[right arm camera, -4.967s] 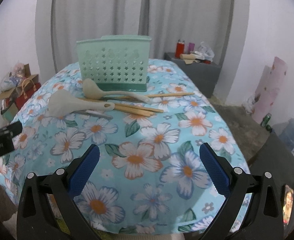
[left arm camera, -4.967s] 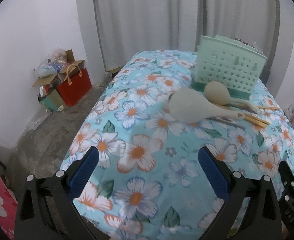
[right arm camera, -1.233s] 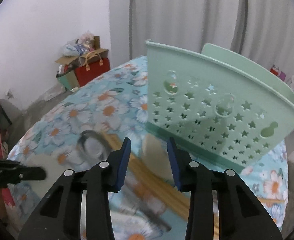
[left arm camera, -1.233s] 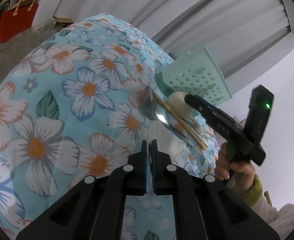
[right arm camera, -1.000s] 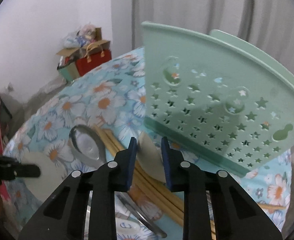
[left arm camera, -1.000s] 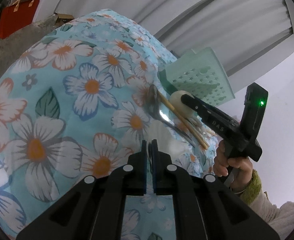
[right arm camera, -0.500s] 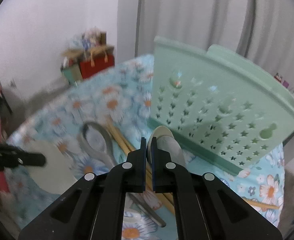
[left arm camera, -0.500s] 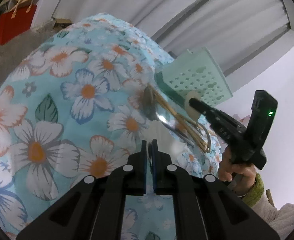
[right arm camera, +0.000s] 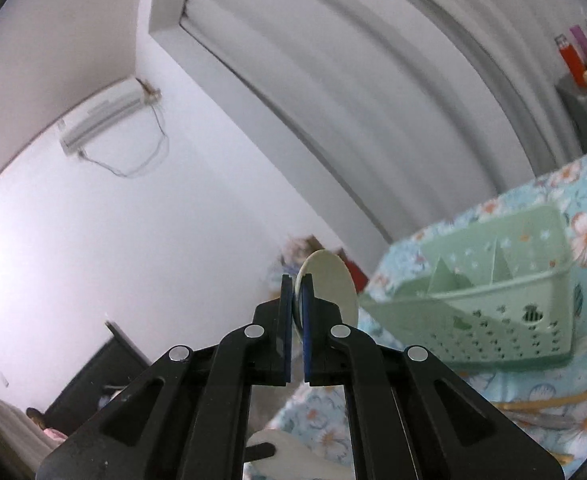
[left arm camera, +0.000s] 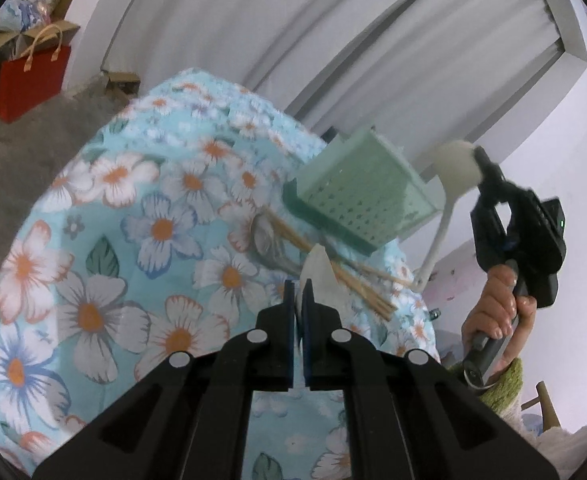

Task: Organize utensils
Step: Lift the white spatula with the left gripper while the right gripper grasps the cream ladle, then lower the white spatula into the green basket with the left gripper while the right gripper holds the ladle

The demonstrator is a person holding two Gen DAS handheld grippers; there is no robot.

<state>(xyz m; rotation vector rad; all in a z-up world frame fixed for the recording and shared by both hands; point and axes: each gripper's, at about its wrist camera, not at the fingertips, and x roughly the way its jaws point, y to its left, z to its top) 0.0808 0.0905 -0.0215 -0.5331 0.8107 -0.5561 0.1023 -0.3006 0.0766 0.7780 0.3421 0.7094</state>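
Note:
My left gripper [left arm camera: 299, 292] is shut on the edge of a large pale spoon [left arm camera: 320, 276], held just above the floral tablecloth [left arm camera: 161, 232]. My right gripper [right arm camera: 297, 300] is shut on the bowl of a cream spoon [right arm camera: 331, 284]. In the left wrist view that right gripper [left arm camera: 481, 162] holds the cream spoon [left arm camera: 455, 166] in the air, right of the green caddy [left arm camera: 357, 192], with its handle hanging down. The caddy [right arm camera: 493, 280] shows its divided compartments from above. Wooden chopsticks [left arm camera: 333, 272] and a metal spoon [left arm camera: 267, 240] lie in front of the caddy.
A person's hand [left arm camera: 493, 312] in a green sleeve grips the right tool. A red bag [left arm camera: 29, 76] and boxes stand on the floor to the far left. Grey curtains [left arm camera: 293, 40] hang behind the table. A dark cabinet with a red bottle [right arm camera: 571, 60] stands far right.
My right gripper closed on the cream spoon's bowl, lifted it off the table and rolled over, level with the top of the caddy. My left gripper rose a little with the pale spoon.

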